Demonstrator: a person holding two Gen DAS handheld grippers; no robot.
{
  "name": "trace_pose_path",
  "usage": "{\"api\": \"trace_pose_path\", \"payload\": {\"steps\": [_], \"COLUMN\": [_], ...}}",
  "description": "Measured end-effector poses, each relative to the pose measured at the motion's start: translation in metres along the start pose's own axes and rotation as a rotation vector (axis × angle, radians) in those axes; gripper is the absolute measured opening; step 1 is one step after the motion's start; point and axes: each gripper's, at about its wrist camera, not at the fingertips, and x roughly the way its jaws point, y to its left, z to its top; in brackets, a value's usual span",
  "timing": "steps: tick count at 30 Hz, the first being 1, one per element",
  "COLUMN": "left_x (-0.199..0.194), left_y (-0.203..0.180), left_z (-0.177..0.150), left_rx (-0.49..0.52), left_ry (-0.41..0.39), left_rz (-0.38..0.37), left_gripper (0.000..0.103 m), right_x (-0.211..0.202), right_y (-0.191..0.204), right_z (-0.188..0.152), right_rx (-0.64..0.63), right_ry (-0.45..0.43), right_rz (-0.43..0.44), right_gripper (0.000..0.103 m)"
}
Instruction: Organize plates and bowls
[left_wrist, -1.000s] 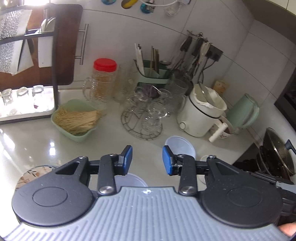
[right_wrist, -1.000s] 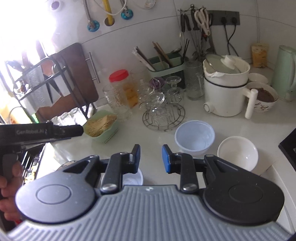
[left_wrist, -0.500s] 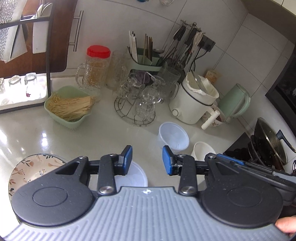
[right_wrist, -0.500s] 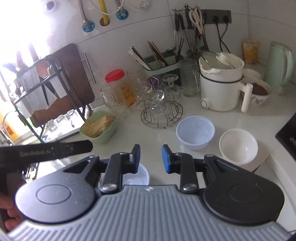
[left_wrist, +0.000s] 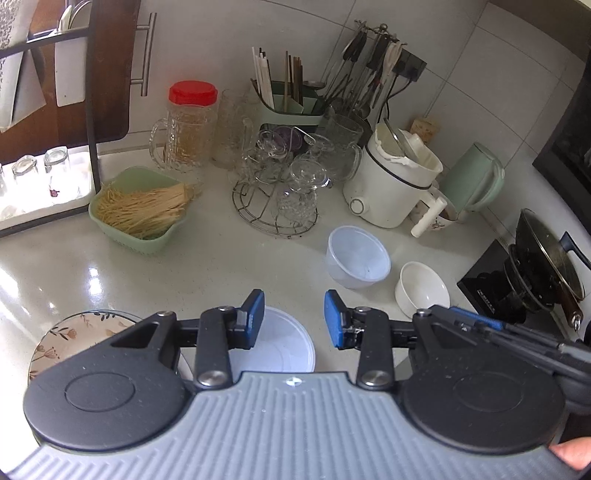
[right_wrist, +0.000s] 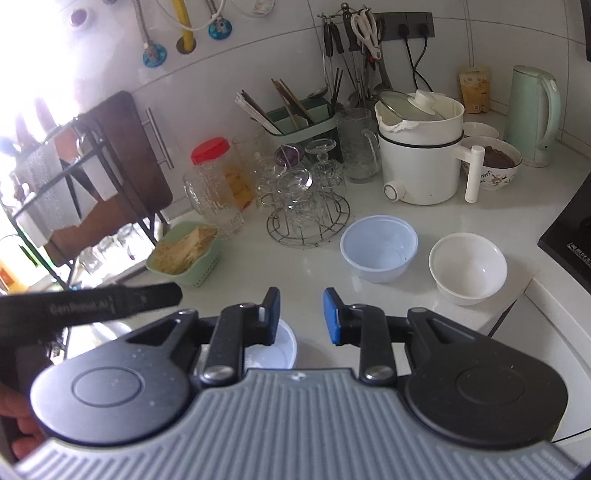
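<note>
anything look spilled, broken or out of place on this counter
Nothing spilled or broken. One oddity: the glass lid sits tilted on the white electric pot rather than flat. The translucent bowl and white bowl stand upright and apart, and the floral plate lies flat.

It was a home kitchen: a tiled wall, hanging utensils (left_wrist: 369, 62), a kettle (right_wrist: 533, 114) and a stove (left_wrist: 491, 284).

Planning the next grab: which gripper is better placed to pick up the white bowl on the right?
Probably the right gripper: its jaws are open and empty, and the white bowl sits just ahead to its right.
</note>
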Motion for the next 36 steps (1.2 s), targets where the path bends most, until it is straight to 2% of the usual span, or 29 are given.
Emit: {"api": "trace_pose_path", "payload": {"steps": [6, 12, 17, 22, 25, 27, 34, 36], "left_x": [0.021, 0.063, 0.104, 0.142, 0.158, 0.170, 0.221, 0.234], "left_y": [0.005, 0.000, -0.014, -0.022, -0.034, -0.039, -0.045, -0.048], "left_z": [0.007, 0.022, 0.040, 0.059, 0.068, 0.072, 0.081, 0.082], "left_rx": [-0.030, -0.031, 0.040, 0.032, 0.049, 0.041, 0.018, 0.018], "left_ry": [0.037, 0.076, 0.091, 0.125, 0.133, 0.142, 0.201, 0.212], "left_rz": [-0.010, 0.001, 0.010, -0.004, -0.012, -0.018, -0.048, -0.033], "left_gripper": [0.041, 0.041, 0.041, 0.041, 0.046, 0.050, 0.050, 0.050], "right_x": [0.021, 0.051, 0.072, 0.091, 0.097, 0.105, 0.149, 0.162], "right_y": [-0.011, -0.033, -0.059, -0.082, -0.095, -0.103, -0.126, -0.131], "right_z": [0.002, 0.018, 0.031, 0.044, 0.053, 0.059, 0.076, 0.079], "right_rx": [0.026, 0.022, 0.056, 0.073, 0.085, 0.077, 0.062, 0.066], "right_ry": [0.008, -0.016, -0.050, -0.055, -0.069, -0.061, -0.004, 0.021], "right_rz": [-0.017, 0.000, -0.017, -0.056, -0.084, -0.096, -0.153, -0.153], "right_gripper": [0.030, 0.030, 0.030, 0.030, 0.030, 0.030, 0.030, 0.038]}}
